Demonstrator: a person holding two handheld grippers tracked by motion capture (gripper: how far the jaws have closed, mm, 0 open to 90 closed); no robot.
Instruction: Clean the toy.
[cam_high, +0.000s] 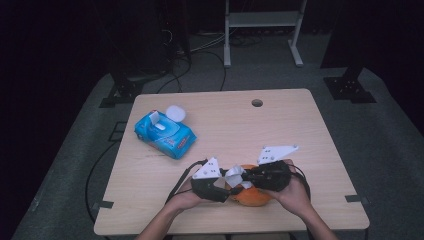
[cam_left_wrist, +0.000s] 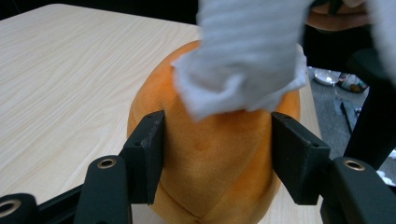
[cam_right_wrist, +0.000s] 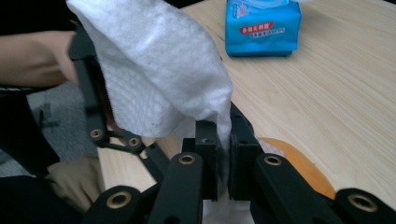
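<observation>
A lab or recording room rather than a home. A plain light wooden desk (cam_high: 280, 125) with a cable hole (cam_high: 257, 103) stands alone on grey carpet (cam_high: 380, 135), the room around it dark. Behind the desk, black cables (cam_high: 200, 60) trail over the floor past black stand feet (cam_high: 120, 92) and a white metal frame (cam_high: 262, 30). Tape marks (cam_high: 102, 204) hold the desk's corners in place.

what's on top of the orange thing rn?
A white wipe drapes over the top of the orange object, pinched in the right gripper. The left gripper clamps the object's sides. The surface under the wipe is covered.
</observation>
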